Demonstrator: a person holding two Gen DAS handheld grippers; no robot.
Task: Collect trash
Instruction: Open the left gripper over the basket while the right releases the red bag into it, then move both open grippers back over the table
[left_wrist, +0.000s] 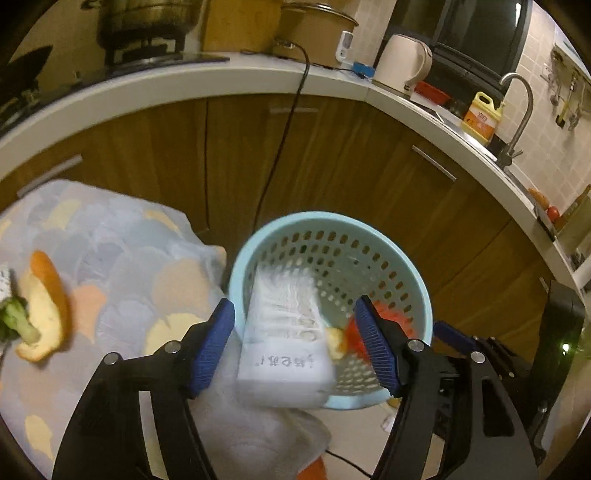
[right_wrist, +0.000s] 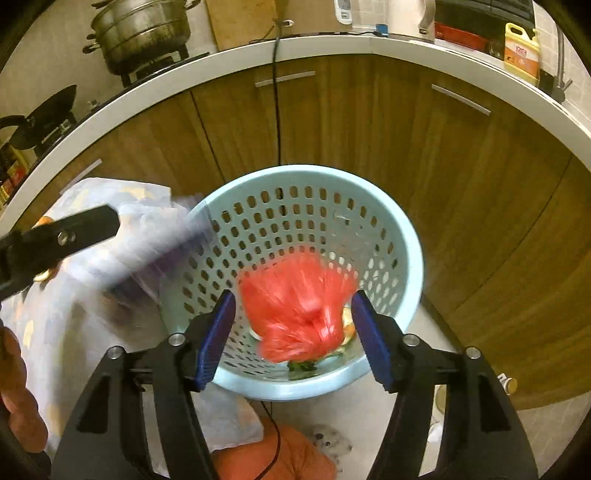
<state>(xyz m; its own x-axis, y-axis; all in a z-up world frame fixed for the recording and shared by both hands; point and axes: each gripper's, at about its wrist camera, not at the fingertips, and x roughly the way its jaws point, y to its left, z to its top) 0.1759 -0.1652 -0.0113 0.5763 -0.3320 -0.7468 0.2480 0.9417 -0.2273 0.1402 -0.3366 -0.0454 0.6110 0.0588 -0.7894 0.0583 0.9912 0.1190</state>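
The landmark is the pale blue perforated round plastic basket (left_wrist: 402, 280) standing on the floor in front of the brown wooden cabinet doors (left_wrist: 343, 155).

The left gripper (left_wrist: 295, 343) hangs over the basket's near left rim with its blue-padded fingers (left_wrist: 212, 343) spread wide. Between them, touching neither, a blurred white rectangular paper packet with printed characters (left_wrist: 284, 339) tilts over that rim.

The right gripper (right_wrist: 293, 336) is over the basket's near side, its fingers (right_wrist: 373, 341) likewise spread. A blurred red crumpled plastic bag (right_wrist: 295, 306) sits free in the gap, inside the basket, above yellow and green scraps on the basket's bottom.

Left of the basket, a cloth-covered desk with a pastel scallop pattern (left_wrist: 122, 240) carries a curled orange peel (left_wrist: 44, 306) and a green broccoli stalk (left_wrist: 16, 319), well apart from the basket.
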